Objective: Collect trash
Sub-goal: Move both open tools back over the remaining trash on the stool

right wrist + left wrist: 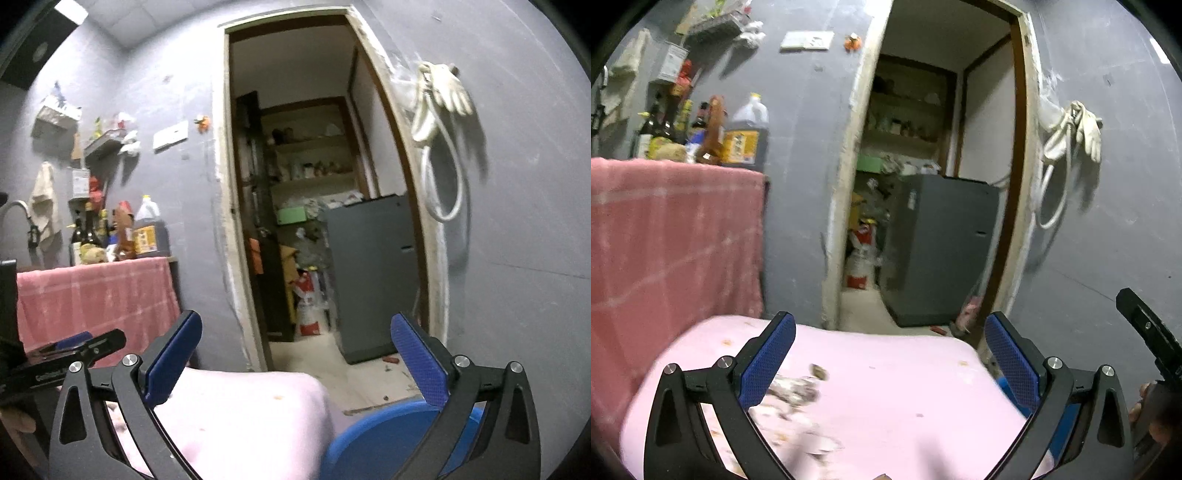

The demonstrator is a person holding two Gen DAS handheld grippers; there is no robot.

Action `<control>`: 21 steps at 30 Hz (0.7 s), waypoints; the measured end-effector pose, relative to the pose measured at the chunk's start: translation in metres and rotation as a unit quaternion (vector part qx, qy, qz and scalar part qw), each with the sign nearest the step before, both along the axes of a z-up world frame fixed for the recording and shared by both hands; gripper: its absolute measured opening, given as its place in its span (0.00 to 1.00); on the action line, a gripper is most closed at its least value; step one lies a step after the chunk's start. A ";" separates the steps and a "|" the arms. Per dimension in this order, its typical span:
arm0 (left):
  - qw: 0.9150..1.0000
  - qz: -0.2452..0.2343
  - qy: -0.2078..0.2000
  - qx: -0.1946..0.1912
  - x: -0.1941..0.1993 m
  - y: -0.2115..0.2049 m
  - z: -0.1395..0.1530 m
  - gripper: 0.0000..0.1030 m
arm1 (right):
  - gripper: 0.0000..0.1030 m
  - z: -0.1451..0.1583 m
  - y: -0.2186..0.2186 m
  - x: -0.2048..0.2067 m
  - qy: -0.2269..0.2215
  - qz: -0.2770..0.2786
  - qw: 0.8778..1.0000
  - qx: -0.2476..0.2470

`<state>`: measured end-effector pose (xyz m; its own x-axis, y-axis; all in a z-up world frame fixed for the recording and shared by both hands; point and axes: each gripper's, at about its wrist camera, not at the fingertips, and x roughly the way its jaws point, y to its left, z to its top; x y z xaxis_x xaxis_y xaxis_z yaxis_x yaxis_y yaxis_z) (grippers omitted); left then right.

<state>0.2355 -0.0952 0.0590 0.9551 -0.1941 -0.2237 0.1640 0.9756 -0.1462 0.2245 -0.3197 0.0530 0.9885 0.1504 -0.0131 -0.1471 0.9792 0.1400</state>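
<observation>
Still scraps on the pink cloth, both tools empty

Right now both of my tools are spread wide with nothing between the blue pads. My left tool [889, 354] hangs over the pink cloth [905, 387] that covers the low counter in front of me, and my right tool [297, 356] sits just beside it, over the cloth's right edge and above a blue bin [369, 443] that shows below that edge. Whether that bin is where the trash goes I can only guess, since its inside is hidden from me.

The trash I can see is a loose heap of crumpled, brownish scraps [798, 387] lying on the cloth close to my left tool's left pad, with a few small orange crumbs [727, 341] scattered farther out. The picture is blurred, so I cannot tell what the scraps are made of.

Judging by that, the job is not finished: the heap is on the cloth and neither tool carries anything. What is left, I think, is to come down on the heap, pinch it, and carry it off, then deal with the crumbs, which look too small to pinch cleanly. Beyond the cloth, the doorway [942, 166] opens onto a grey fridge [942, 251], with bottles [701, 129] on a shelf to the left
</observation>
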 end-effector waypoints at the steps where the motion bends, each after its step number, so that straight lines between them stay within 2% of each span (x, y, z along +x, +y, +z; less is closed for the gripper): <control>1: 1.000 0.004 -0.003 0.001 -0.003 0.004 -0.001 0.98 | 1.00 0.001 0.006 0.000 -0.003 0.005 1.000 -0.002; 13: 0.997 0.066 -0.017 0.021 -0.021 0.077 -0.006 0.98 | 1.00 0.001 0.079 0.004 -0.020 0.063 0.997 -0.028; 17: 0.996 0.085 -0.012 0.025 -0.025 0.096 -0.015 0.98 | 1.00 -0.005 0.105 0.012 -0.001 0.090 0.995 -0.045; 21: 0.995 0.100 0.009 0.028 -0.020 0.112 -0.026 0.98 | 1.00 -0.014 0.126 0.025 0.039 0.107 0.992 -0.057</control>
